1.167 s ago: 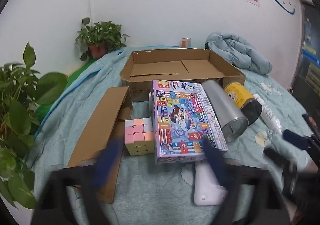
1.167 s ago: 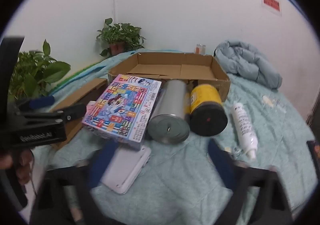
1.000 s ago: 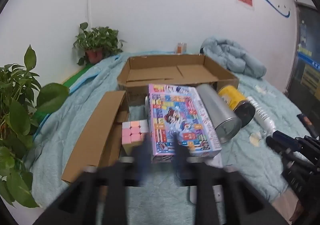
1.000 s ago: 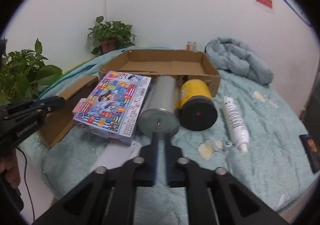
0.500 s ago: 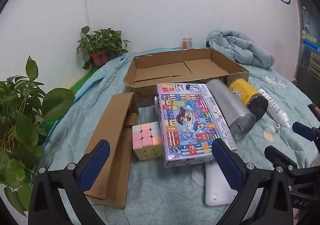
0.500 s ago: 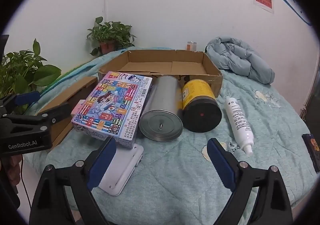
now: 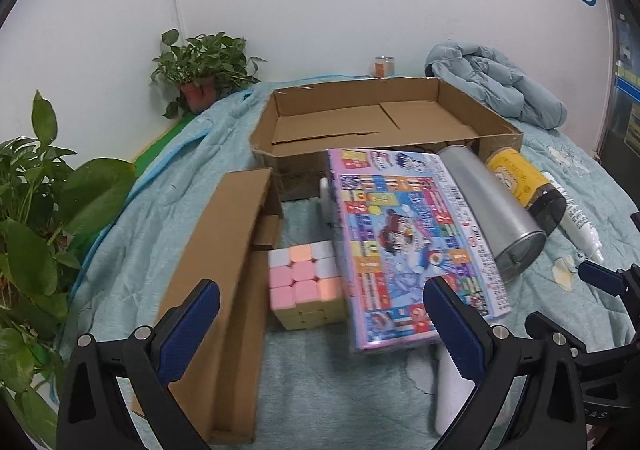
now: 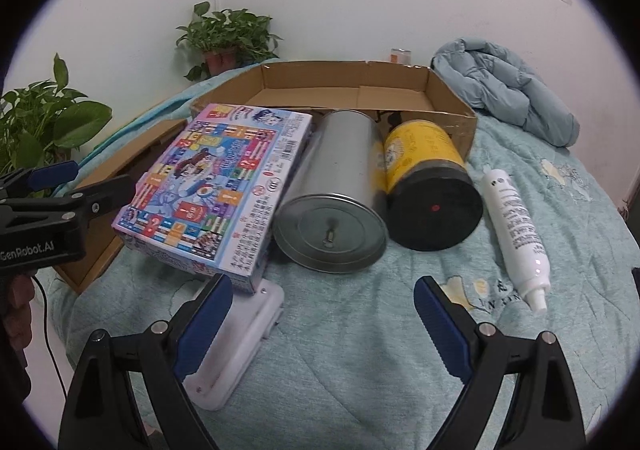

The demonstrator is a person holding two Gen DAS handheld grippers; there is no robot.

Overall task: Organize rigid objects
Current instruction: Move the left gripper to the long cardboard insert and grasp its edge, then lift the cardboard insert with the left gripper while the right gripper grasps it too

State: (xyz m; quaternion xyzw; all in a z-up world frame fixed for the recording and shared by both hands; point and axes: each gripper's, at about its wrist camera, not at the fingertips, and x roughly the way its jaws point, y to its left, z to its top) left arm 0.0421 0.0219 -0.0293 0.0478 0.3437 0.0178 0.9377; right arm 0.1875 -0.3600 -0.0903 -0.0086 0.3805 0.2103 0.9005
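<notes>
An open cardboard box [image 7: 496, 137] [image 8: 448, 105] lies at the back of the bed. In front of it lie a colourful game box [image 7: 412, 234] [image 8: 216, 185], a silver tin [image 7: 496, 209] [image 8: 336, 193], a yellow can with a black end [image 7: 524, 181] [image 8: 428, 173] and a white tube [image 7: 578, 219] [image 8: 516, 226]. A pastel cube [image 7: 306, 280] sits left of the game box. A white flat object [image 8: 236, 346] pokes out under the game box. My left gripper [image 7: 320, 324] is open and empty, just short of the cube. My right gripper [image 8: 320, 314] is open and empty, short of the tin.
A long cardboard lid [image 7: 224, 274] lies left of the cube. Potted plants stand at the left [image 7: 36, 209] and the back [image 7: 204, 69]. A bundled blue jacket [image 7: 496, 85] [image 8: 508, 93] lies at the back right. A small jar [image 7: 385, 65] stands by the wall. A teal quilt [image 8: 360, 370] covers the bed.
Both grippers shut about a second ago and have opened wide again. The left gripper has moved closer to the cube and game box. The right gripper has moved closer to the tin.
</notes>
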